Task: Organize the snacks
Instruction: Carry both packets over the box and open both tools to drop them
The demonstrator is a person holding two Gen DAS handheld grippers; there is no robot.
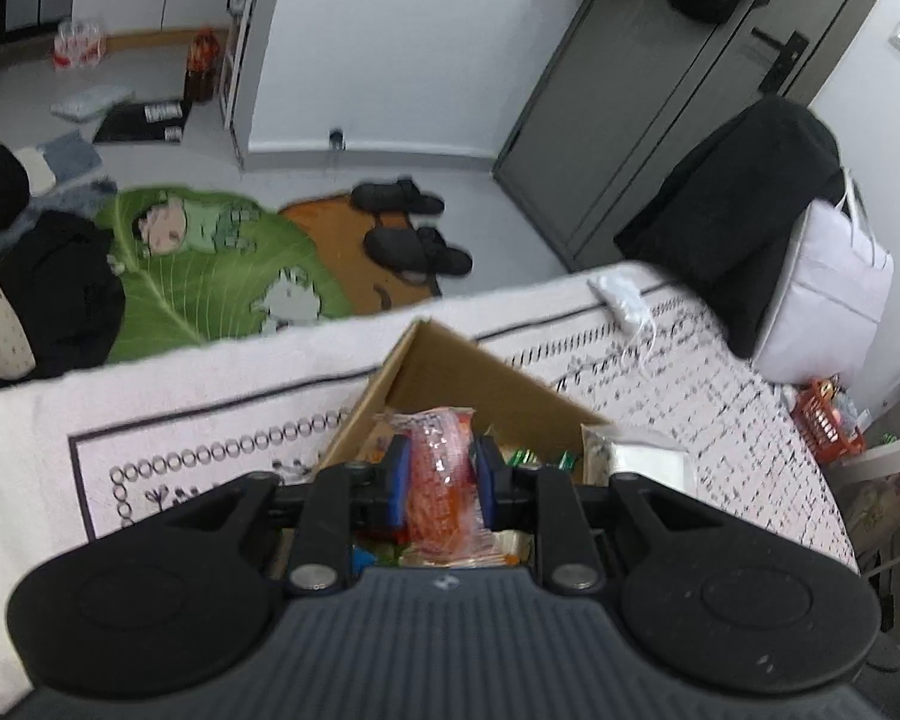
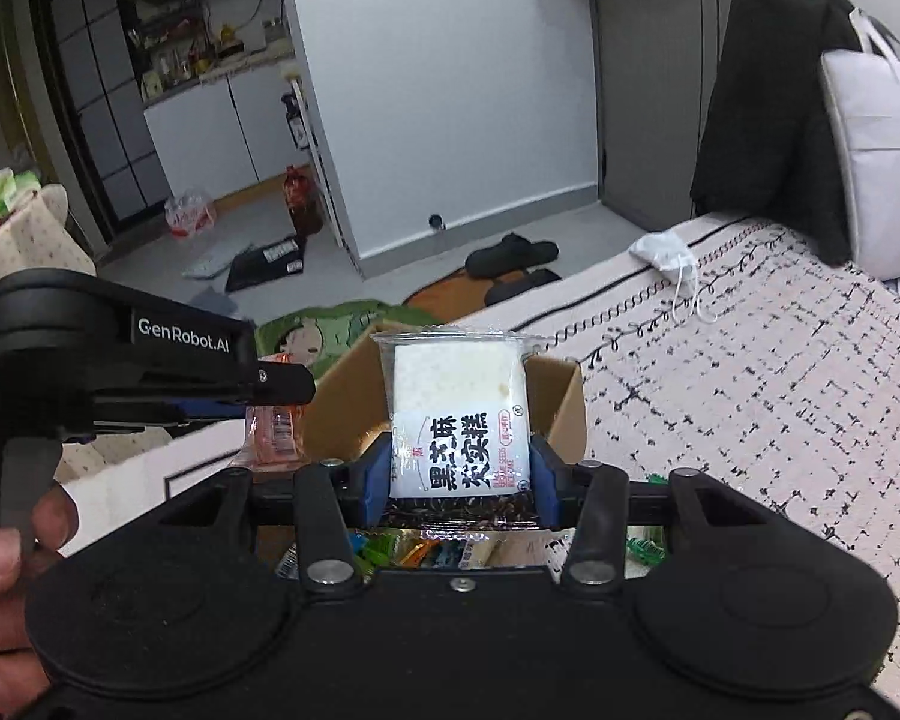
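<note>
We are observing the left gripper (image 1: 439, 474) tilting downward over the cardboard box (image 1: 450, 372), clenching an orange snack packet (image 1: 444, 468). Beside it, the right gripper (image 2: 459, 468) is angling down likewise, grasping a white cake packet (image 2: 459, 414) above the same box on the patterned cloth (image 2: 750, 372).

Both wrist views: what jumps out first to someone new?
Each gripper is clamped on a snack over an open cardboard box on the patterned cover: the left gripper holds an orange-red packet, the right gripper a white cake pack with black lettering. Beyond, on the floor, a green cartoon rug with black slippers beside it catches the eye.
</note>
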